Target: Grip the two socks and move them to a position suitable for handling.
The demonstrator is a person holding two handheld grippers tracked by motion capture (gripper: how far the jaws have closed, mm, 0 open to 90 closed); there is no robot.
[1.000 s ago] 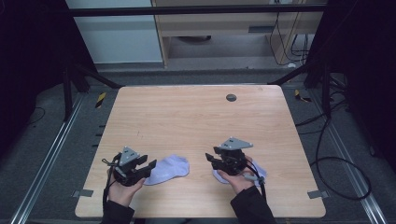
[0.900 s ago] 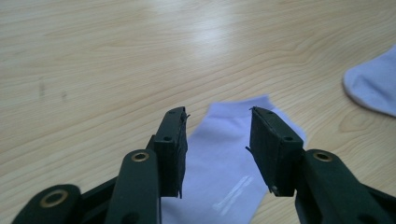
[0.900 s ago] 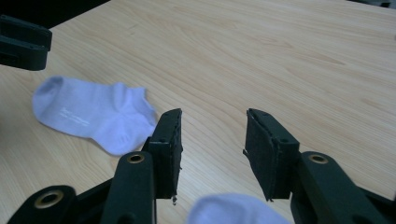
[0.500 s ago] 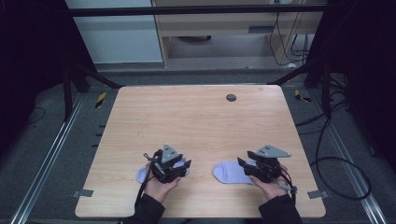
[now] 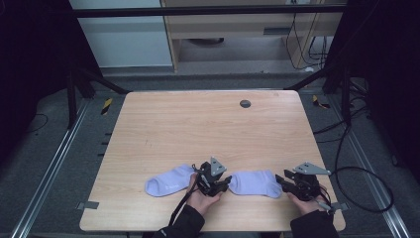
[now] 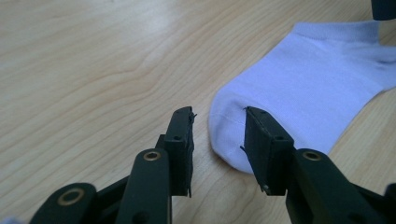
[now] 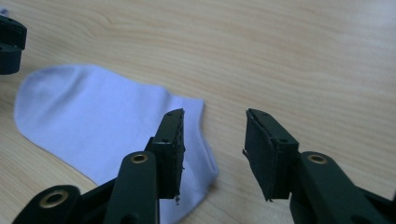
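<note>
Left claw (image 5: 221, 184) jaws stand partway apart, just been closing, nothing pinched; the toe of the right sock (image 6: 303, 98) sits just ahead of the tips, its edge reaching into the gap, pads not pressing. Right claw (image 5: 282, 181) same story: half-wide, just been closing, holding nothing, cuff edge of that sock (image 7: 107, 126) under and just ahead of its left jaw.

Ordering big to small:
- Table (image 5: 198, 124): pale wood, bare past both claws, one small dark round cap (image 5: 244, 103) far ahead of me. Beyond the far edge, dark frame rails and cabling, grey floor.
- Right sock (image 5: 255, 183): lies flat between my two claws, long axis running claw to claw. Toe at the left claw, cuff at the right. Each end has its own claw near, so neither hand has to reach.
- Left sock (image 5: 168, 181): flat, outboard of my left claw, behind its tips, toe pointing away.

My read: next move is a two-end pinch on the right sock. Both need to drop a little and shut on fabric without scraping wood.
</note>
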